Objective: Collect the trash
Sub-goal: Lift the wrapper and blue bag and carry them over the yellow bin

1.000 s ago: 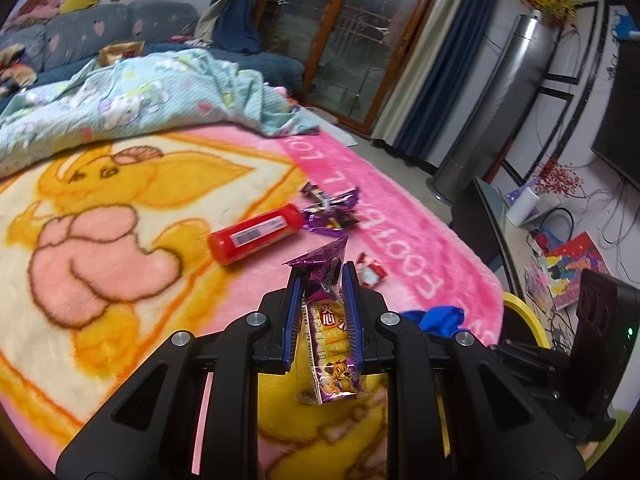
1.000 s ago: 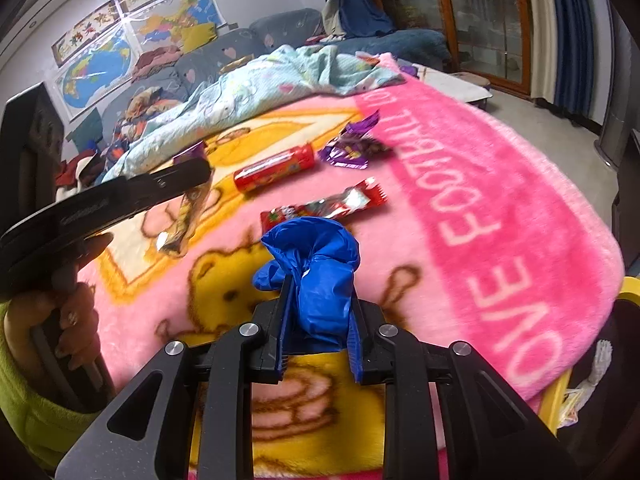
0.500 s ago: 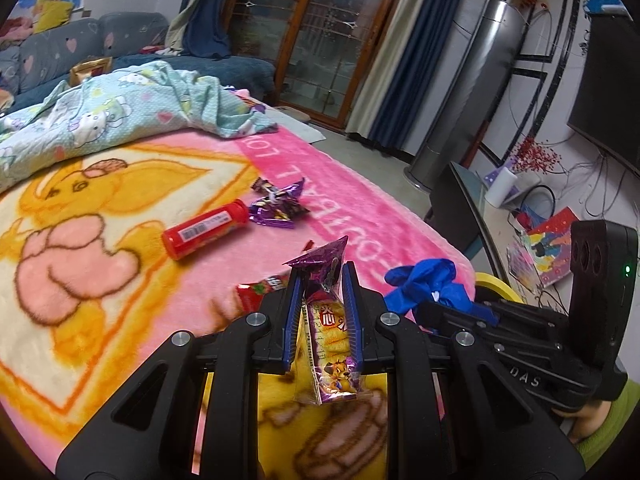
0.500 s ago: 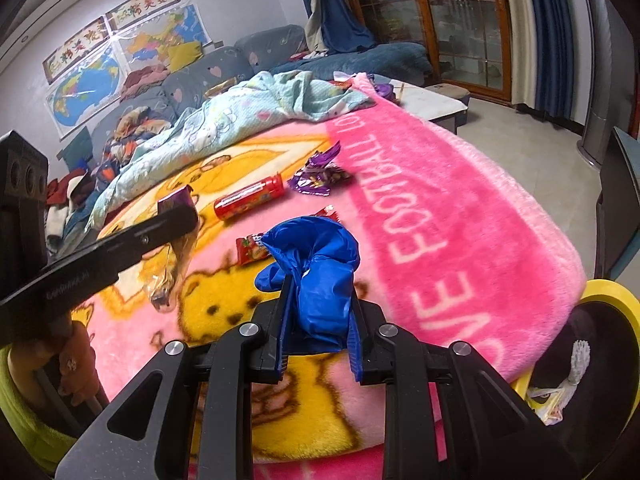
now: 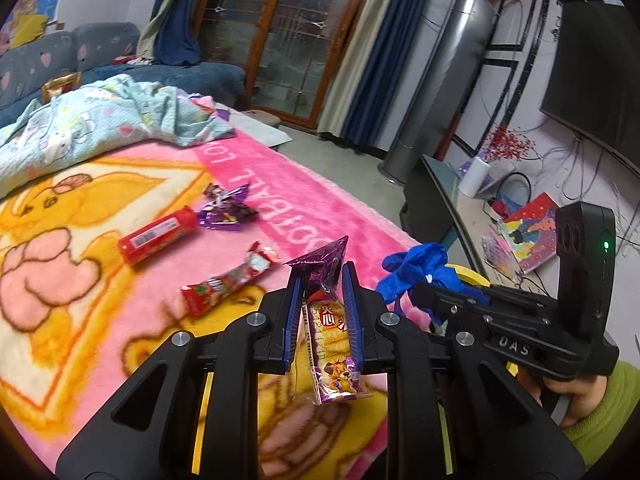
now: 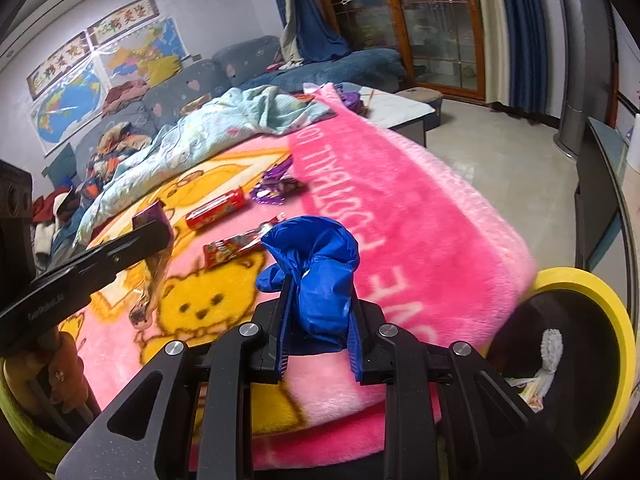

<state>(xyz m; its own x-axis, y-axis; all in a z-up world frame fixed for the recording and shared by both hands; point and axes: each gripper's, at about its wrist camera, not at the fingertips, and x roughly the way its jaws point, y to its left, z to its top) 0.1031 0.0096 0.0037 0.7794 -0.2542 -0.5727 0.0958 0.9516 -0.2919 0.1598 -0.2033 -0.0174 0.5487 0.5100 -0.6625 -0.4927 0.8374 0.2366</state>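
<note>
Two claws clamped: left claw (image 5: 319,280) on purple snack packet (image 5: 332,344), right claw (image 6: 318,292) on blue glove (image 6: 320,268) ("DAS" on housing); yellow bin (image 6: 592,280) newly visible.

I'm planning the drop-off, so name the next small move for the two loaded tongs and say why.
Probably carry the right tongs on over the yellow-rimmed bin and open them there. They are shut on the blue glove, the bin sits just past the blanket's edge at lower right, and the left tongs hold a purple snack wrapper to follow.
</note>
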